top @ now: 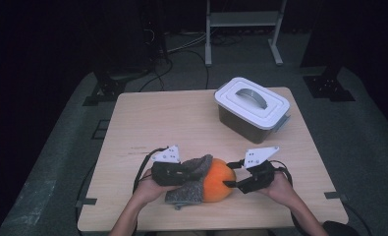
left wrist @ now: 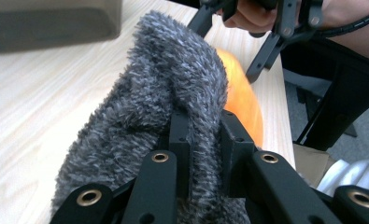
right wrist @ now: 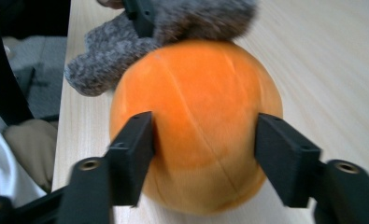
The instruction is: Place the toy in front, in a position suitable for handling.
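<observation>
An orange plush ball (top: 219, 183) lies near the table's front edge, with a grey fuzzy cloth (top: 192, 186) draped over its left side. My left gripper (top: 189, 171) is shut on a fold of that cloth (left wrist: 163, 84), which bulges between its jaws (left wrist: 205, 140). The ball (left wrist: 242, 100) peeks out behind the cloth. My right gripper (top: 233, 184) comes at the ball from the right. In the right gripper view its jaws (right wrist: 205, 140) stand apart on either side of the ball (right wrist: 201, 98), which looks round and unsqueezed. The cloth (right wrist: 102, 60) covers the ball's far side.
A grey bin with a white lid and handle (top: 253, 105) stands at the back right of the wooden table (top: 167, 118). A person's hands hold both grippers at the front edge. Dark floor, cables and a metal stand lie beyond the table.
</observation>
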Tool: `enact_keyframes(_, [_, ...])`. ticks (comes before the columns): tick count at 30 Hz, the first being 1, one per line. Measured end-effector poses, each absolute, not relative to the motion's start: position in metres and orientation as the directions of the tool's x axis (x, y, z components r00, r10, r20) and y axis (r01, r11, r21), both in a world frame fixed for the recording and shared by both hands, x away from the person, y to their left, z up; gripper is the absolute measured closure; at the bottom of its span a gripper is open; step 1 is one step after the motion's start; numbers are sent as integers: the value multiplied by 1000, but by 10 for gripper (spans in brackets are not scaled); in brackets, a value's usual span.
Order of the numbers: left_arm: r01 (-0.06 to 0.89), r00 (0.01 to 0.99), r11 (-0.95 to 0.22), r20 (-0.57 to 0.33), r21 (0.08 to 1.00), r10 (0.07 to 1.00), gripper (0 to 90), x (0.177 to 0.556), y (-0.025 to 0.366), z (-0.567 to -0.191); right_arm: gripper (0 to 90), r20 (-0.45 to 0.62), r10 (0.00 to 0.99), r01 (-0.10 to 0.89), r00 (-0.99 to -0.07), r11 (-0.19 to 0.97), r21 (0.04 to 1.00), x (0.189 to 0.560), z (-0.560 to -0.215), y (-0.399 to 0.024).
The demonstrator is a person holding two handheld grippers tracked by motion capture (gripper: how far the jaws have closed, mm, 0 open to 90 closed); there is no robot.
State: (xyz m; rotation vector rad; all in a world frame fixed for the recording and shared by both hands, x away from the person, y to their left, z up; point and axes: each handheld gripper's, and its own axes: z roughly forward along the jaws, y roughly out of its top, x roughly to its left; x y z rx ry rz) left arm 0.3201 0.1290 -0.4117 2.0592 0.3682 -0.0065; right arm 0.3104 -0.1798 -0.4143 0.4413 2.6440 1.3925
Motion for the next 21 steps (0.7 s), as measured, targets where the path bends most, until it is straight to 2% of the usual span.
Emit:
enact_keyframes(2, [268,951,-455,-156,849,268,779,321,133,-412,301,81,330,254,-941,525,812,316,-419,-185])
enact_keyframes(5, [269,951,-453,-161,850,263,779,321,132,-413,295,125,339,298,-932,524,798,319,-426,-187])
enact_keyframes(7, [265,953,-448,-160,854,257,779,321,129,-411,400,167,355,338,-920,505,794,322,-431,-186])
enact_keyframes(9, [253,957,-441,-155,861,247,779,320,129,-407,490,77,355,265,-932,520,812,317,-425,-183])
enact_keyframes(12, [220,961,-415,-123,883,248,779,315,130,-395,518,-44,344,157,-938,536,829,307,-411,-176])
enact_keyframes(15, [200,965,-407,-106,891,241,778,313,129,-388,519,-99,308,82,-946,524,848,301,-401,-173])
enact_keyframes(18, [214,963,-420,-119,882,241,779,314,128,-392,510,-83,308,96,-948,525,846,302,-403,-173])
enact_keyframes(21, [260,956,-425,-168,867,241,779,319,129,-406,388,3,320,178,-947,519,836,309,-411,-177])
